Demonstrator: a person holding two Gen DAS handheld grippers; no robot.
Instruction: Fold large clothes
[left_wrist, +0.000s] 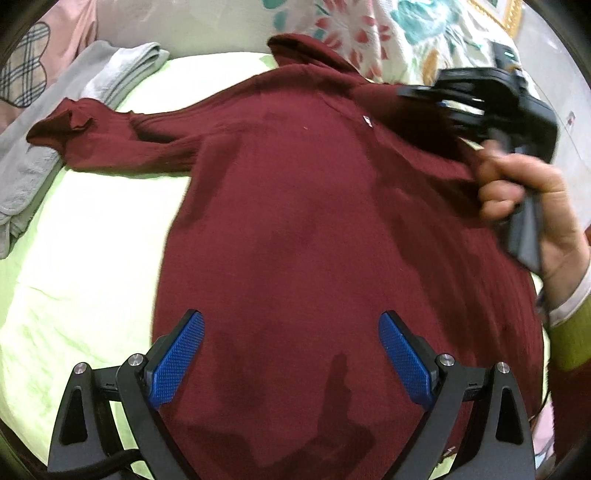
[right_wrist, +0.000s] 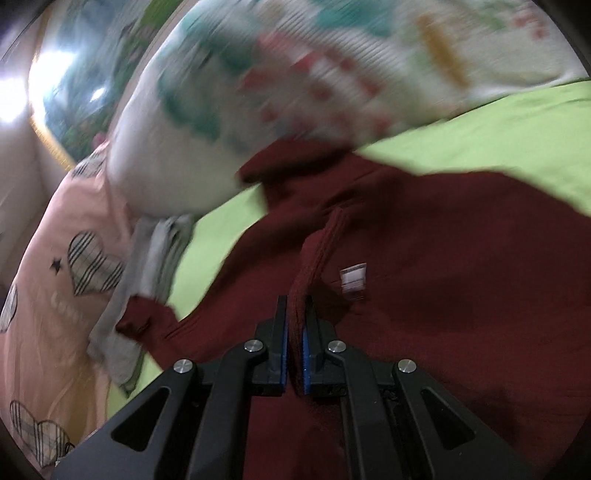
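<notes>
Right gripper (right_wrist: 294, 325) fingers clamp sweater (left_wrist: 295, 221) sleeve fold. Left gripper (left_wrist: 291, 354) fingers wide apart, empty, above sweater on bed (left_wrist: 92, 258).

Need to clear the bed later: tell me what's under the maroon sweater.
The sweater lies on a green sheet; its left cuff overlaps grey folded cloth. Anything beneath its body is hidden.

Home bedroom: bed (left_wrist: 85, 236) with lime-green sheet, floral pillow (right_wrist: 295, 92), pink heart-print pillow (right_wrist: 55, 295), folded grey clothes (left_wrist: 55, 140) at the bed's edge, gold-framed picture (right_wrist: 66, 110) on the wall, blurred.
</notes>
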